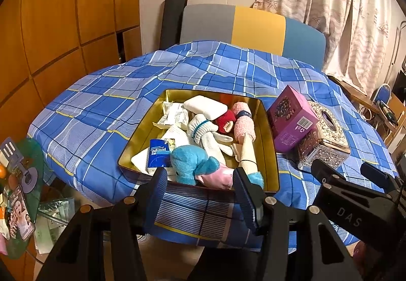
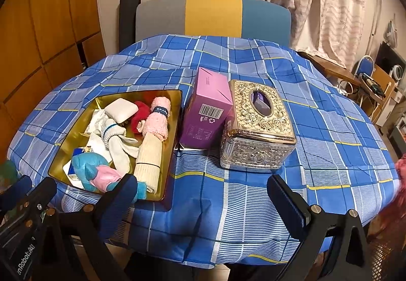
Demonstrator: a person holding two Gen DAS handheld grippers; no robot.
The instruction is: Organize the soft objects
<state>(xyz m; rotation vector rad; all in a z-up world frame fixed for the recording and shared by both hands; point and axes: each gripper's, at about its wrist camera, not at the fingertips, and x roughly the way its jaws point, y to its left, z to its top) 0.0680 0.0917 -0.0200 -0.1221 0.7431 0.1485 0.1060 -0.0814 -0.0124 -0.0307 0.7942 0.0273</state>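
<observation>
Gold tray (image 1: 142, 140) of soft toys lies just beyond the open left gripper (image 1: 201, 185).

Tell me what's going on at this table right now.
A person holds two grippers at the near edge of the table, both open and empty. The left gripper faces a gold tray piled with soft items: socks, a blue plush, tissue packs. The right gripper faces a purple box and tissue box. Nothing is picked up yet.

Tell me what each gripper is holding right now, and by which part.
Nothing is held. The left gripper and the right gripper both stand open and empty, short of the gold tray of soft things.
</observation>
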